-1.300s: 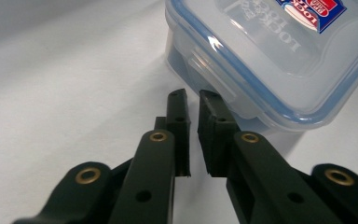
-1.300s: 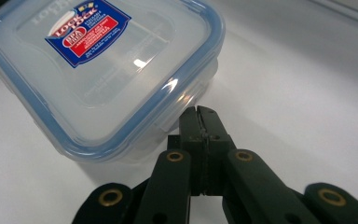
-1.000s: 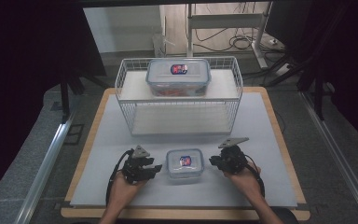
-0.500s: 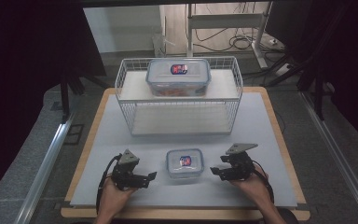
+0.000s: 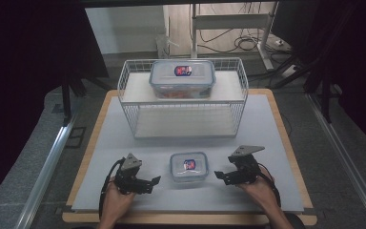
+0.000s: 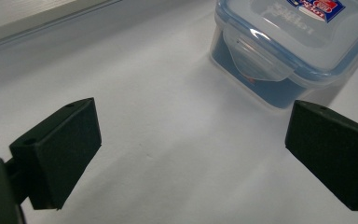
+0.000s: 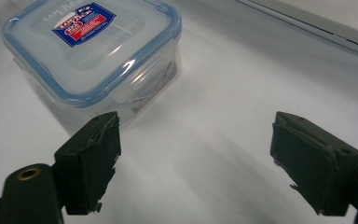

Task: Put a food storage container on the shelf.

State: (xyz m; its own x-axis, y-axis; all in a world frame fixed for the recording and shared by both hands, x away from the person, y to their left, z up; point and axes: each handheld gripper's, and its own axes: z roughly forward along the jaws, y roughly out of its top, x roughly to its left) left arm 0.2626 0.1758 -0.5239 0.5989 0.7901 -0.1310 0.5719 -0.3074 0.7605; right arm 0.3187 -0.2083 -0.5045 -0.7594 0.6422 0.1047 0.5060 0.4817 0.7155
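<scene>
High view: small container (image 5: pixel 188 167) between our left gripper (image 5: pixel 155 182) and right gripper (image 5: pixel 218 175), jaws just opened, empty; uneven squeeze may skid it.

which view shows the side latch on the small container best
The left gripper view: the latch faces it close up on the small container. The right gripper view shows another latch at a slant; the high view shows the container from above.

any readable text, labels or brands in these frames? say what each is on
"LOCK" is the readable part of raised lettering on the clear lid of the small square blue-rimmed plastic container; the remaining letters are unclear.
Red-and-blue sticker on that lid: print too blurred to read.
Sticker on the large rectangular clear plastic container on the white wire rack: too small to read.
</scene>
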